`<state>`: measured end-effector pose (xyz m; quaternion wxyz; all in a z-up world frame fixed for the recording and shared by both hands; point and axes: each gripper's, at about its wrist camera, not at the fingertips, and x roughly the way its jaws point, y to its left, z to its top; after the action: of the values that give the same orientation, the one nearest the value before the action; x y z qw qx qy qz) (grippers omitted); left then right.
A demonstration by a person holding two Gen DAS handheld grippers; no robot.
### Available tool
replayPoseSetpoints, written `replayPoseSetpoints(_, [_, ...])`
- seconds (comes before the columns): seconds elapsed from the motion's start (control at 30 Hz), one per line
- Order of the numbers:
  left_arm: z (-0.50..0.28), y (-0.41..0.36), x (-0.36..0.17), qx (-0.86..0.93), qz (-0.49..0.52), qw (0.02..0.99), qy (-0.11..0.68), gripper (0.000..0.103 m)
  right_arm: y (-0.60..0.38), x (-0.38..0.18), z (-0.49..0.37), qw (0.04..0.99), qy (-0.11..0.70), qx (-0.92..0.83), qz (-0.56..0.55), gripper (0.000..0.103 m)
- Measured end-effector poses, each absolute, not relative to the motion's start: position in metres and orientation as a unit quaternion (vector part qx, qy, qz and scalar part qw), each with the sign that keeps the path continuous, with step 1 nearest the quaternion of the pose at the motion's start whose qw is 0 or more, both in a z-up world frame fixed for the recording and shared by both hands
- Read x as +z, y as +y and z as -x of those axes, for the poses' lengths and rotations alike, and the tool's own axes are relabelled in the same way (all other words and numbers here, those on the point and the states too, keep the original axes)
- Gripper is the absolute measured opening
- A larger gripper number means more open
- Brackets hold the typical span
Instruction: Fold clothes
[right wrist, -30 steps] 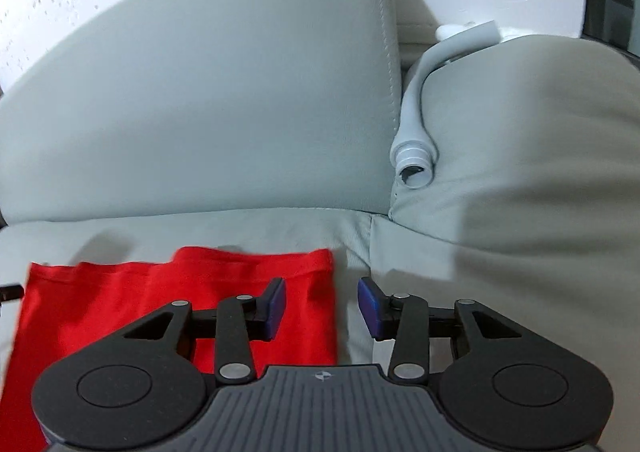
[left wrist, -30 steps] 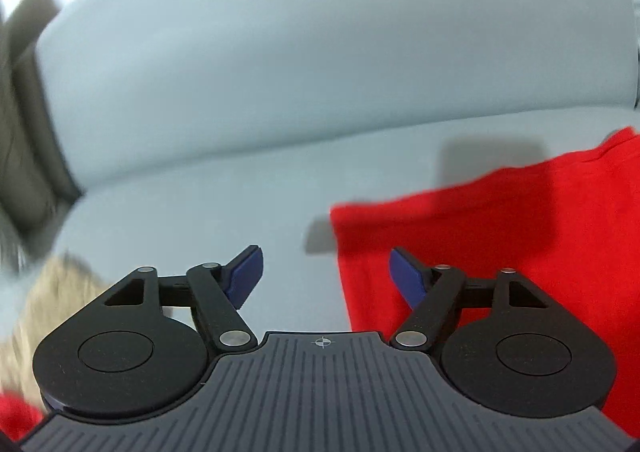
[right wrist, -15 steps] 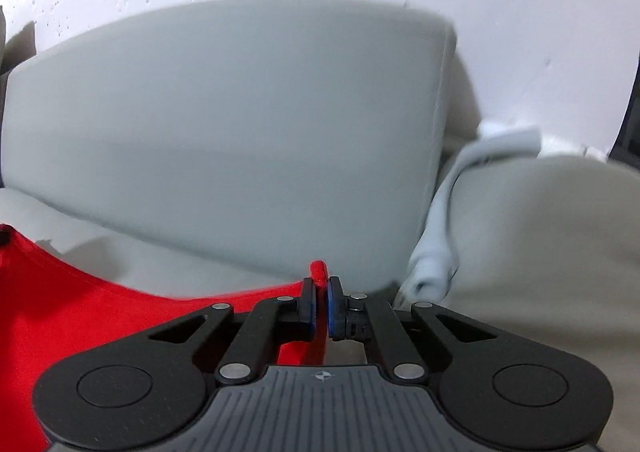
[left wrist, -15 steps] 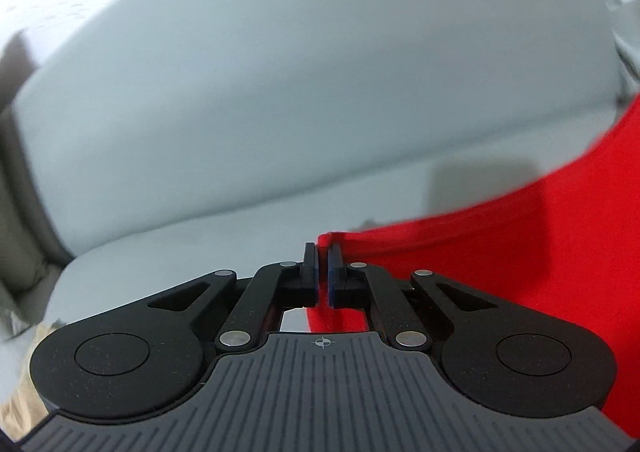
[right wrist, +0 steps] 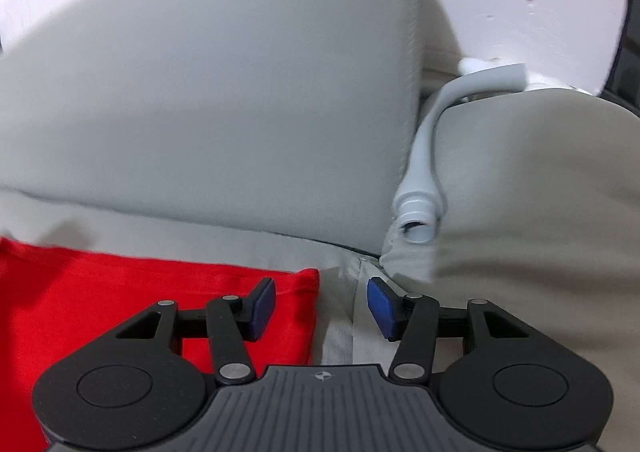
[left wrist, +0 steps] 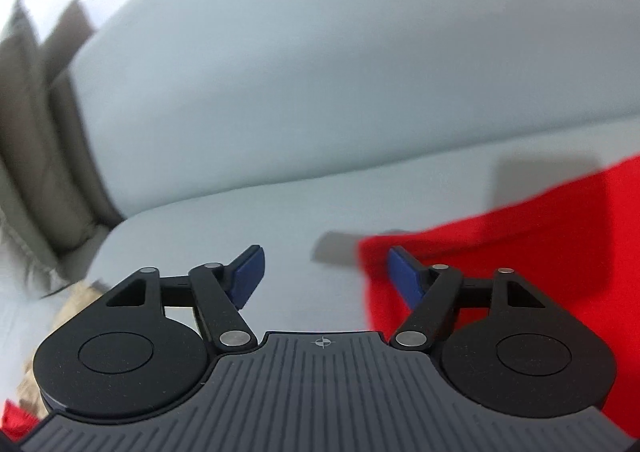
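Note:
A red garment lies flat on the grey sofa seat. In the left wrist view its left corner sits just under the right blue pad; my left gripper is open and empty above that corner. In the right wrist view the garment fills the lower left, its right corner near the left pad. My right gripper is open and empty, straddling that corner and the seat seam.
The grey sofa backrest rises behind. A grey hose with an open end hangs beside a cushion on the right. A brown cushion and beige cloth lie at the left.
Half a second ago both grippers were shut on the garment's corners and lifted. Now both are open and the garment lies flat on the seat.

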<state>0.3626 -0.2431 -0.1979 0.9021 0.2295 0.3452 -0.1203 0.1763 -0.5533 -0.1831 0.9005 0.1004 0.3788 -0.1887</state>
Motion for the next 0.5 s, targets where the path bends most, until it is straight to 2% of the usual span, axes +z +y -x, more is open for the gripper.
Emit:
replayPoseSetpoints(0.07, [-0.345,-0.230,-0.175,-0.112,-0.230,0.903,0.344,0.074,-0.548,-0.165,-0.158,0.900,0.373,-0.190,-0.126,0.055])
replayPoseSetpoints(0.13, [-0.323,-0.220,-0.157,-0.116,-0.224,0.903,0.349,0.079,-0.538,-0.150,-0.133,0.896,0.370,-0.190,-0.154,0.058])
replayPoseSetpoints(0.23, [-0.305,-0.207,-0.139,-0.133,-0.220,0.896,0.362,0.079,-0.518,-0.134,-0.096,0.889,0.373,-0.188,-0.186,0.067])
replayPoseSetpoints(0.3, [-0.287,-0.208,-0.141,-0.148,-0.221,0.888,0.375,0.079,-0.504,-0.127,-0.080,0.887,0.380,-0.183,-0.189,0.068])
replayPoseSetpoints(0.37, [-0.237,-0.191,-0.138,-0.172,-0.217,0.873,0.401,0.079,-0.472,-0.124,-0.046,0.880,0.401,-0.176,-0.186,0.070])
replayPoseSetpoints(0.5, [-0.164,-0.159,-0.157,-0.194,-0.199,0.852,0.443,0.079,-0.430,-0.140,0.000,0.861,0.443,-0.156,-0.193,0.073])
